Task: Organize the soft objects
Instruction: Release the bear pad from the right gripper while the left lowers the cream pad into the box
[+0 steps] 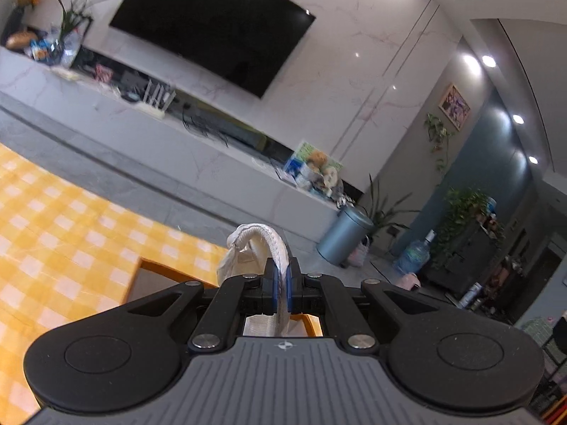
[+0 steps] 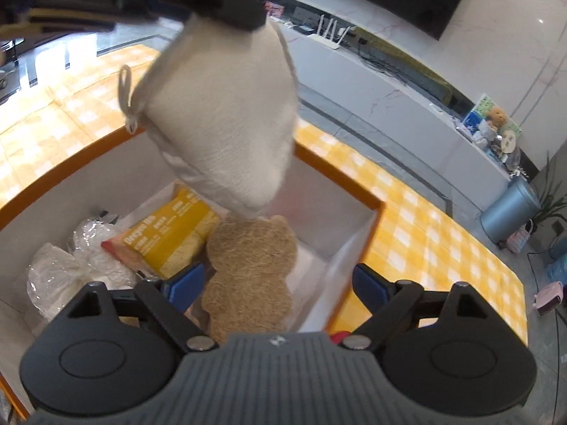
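- Step in hand: you are carrying the cream cloth pouch [image 2: 226,117] to the orange-rimmed box [image 2: 368,212]. In the right wrist view it hangs in the air over the box's far-left part, clear of the contents.
- Left tongs [image 1: 281,288]: narrow, pinched on the pouch's stitched top edge; the fabric arches up between the blue pads.
- Right tongs [image 2: 280,283]: wide, nothing between the pads, poised over the near side of the box.
- Next move, as a judgement: lower the pouch into the box's free space at the right, then part the left tongs; keep the dangling cord loop [image 2: 125,95] inside the rim.
- Box contents, left to right: white plastic-wrapped bundles [image 2: 71,269], a yellow packet [image 2: 170,237], and a tan fibre pad [image 2: 248,269] shaped in lobes, lying just beside the packet.
- The box stands on the desk [image 2: 443,233], which is covered in a yellow check cloth.
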The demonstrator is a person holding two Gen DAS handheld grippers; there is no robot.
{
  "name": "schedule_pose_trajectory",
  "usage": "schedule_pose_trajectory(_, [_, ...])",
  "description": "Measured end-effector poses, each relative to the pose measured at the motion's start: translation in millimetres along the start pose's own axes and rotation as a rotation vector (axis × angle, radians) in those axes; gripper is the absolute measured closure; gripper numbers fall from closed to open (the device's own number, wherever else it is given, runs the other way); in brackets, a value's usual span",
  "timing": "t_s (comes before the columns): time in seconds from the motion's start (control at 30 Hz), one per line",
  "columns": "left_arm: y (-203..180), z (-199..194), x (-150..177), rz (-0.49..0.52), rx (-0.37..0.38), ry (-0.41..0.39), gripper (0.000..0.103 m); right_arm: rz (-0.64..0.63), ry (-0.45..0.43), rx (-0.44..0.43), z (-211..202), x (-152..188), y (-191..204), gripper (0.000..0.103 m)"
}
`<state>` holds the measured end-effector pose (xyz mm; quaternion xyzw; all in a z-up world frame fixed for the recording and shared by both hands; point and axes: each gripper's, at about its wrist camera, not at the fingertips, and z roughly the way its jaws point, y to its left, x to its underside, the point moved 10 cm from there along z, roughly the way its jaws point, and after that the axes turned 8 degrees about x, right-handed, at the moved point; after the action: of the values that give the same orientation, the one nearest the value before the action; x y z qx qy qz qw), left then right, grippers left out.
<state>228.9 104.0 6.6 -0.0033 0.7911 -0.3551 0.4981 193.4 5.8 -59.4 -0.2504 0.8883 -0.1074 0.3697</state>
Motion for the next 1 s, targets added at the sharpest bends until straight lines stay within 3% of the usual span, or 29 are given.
schedule_pose_trajectory(0.23, [61,36,36,-0.063,-0.192,0.232,0.098,0.076,0.002,-0.003,-3,4,-16,0.014])
schedule_pose_trajectory(0.37, [77,26,45,-0.007,-0.364,0.278,0.098,0.077,-0.005,-0.002,-7,3,-16,0.014])
schedule_pose_trajectory(0.6, [82,6,59,0.008,-0.482,0.350,0.096,0.097,-0.004,-0.009,-10,7,-15,0.014])
schedule_pose_trajectory(0.7, [74,7,56,0.119,-0.513,0.359,0.073,0.099,0.000,-0.005,-10,8,-15,0.014])
schedule_pose_trajectory(0.77, [63,2,51,0.135,-0.505,0.335,0.041,0.104,-0.002,-0.004,-12,9,-17,0.014])
schedule_pose_trajectory(0.87, [45,-8,38,0.109,-0.458,0.242,0.011,0.125,-0.008,-0.013,-16,8,-21,0.014])
schedule_pose_trajectory(1.0, [26,-21,20,0.192,-0.489,0.143,0.010,0.149,-0.028,-0.006,-23,6,-29,0.014])
